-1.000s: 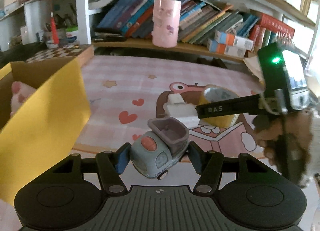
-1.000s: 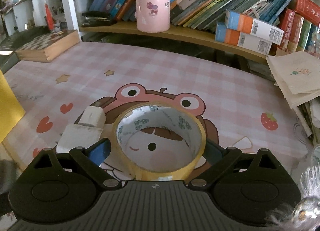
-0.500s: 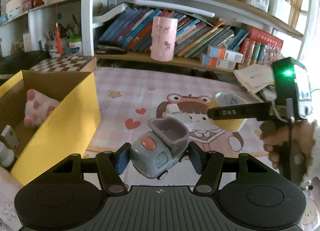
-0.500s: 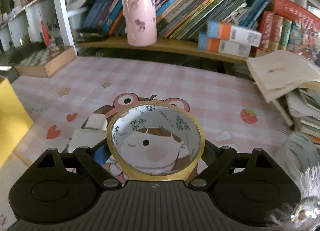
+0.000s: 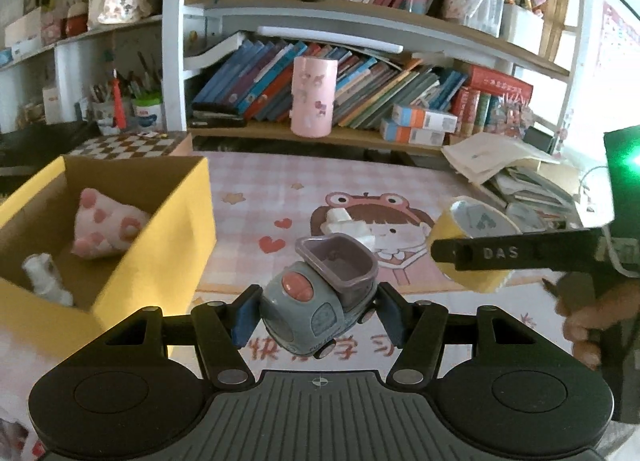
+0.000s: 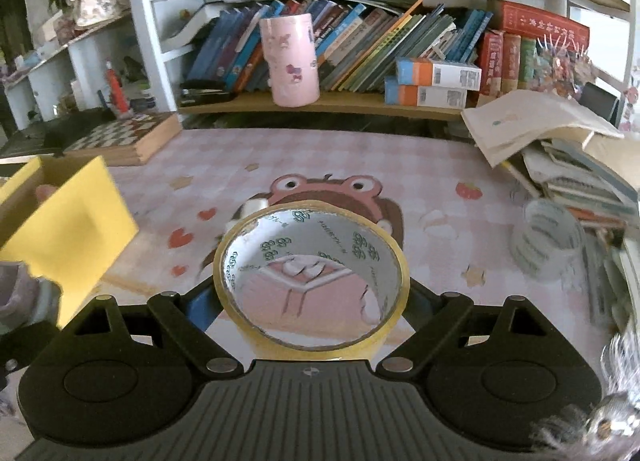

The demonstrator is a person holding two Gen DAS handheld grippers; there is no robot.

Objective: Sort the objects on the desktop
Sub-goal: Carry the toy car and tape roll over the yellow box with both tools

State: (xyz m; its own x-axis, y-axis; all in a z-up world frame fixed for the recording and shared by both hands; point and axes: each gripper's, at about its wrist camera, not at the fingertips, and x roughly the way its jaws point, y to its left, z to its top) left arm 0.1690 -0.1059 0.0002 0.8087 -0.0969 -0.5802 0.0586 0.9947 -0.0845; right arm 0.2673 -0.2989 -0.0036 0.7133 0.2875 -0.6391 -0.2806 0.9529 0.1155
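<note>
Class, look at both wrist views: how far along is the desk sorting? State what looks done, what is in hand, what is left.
Done: a pink paw plush and a small white item lie in the yellow box. In hand: the left gripper holds a toy truck; the right gripper holds a yellow tape roll. Left: white erasers and a clear tape roll on the mat.

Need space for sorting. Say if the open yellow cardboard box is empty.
Not empty. The yellow cardboard box holds a pink-spotted plush and a small white item.

My left claw (image 5: 318, 311) clamps a grey toy truck (image 5: 320, 303), purple bucket upward; my right claw (image 6: 310, 301) holds a yellow tape roll (image 6: 311, 281) aloft.
</note>
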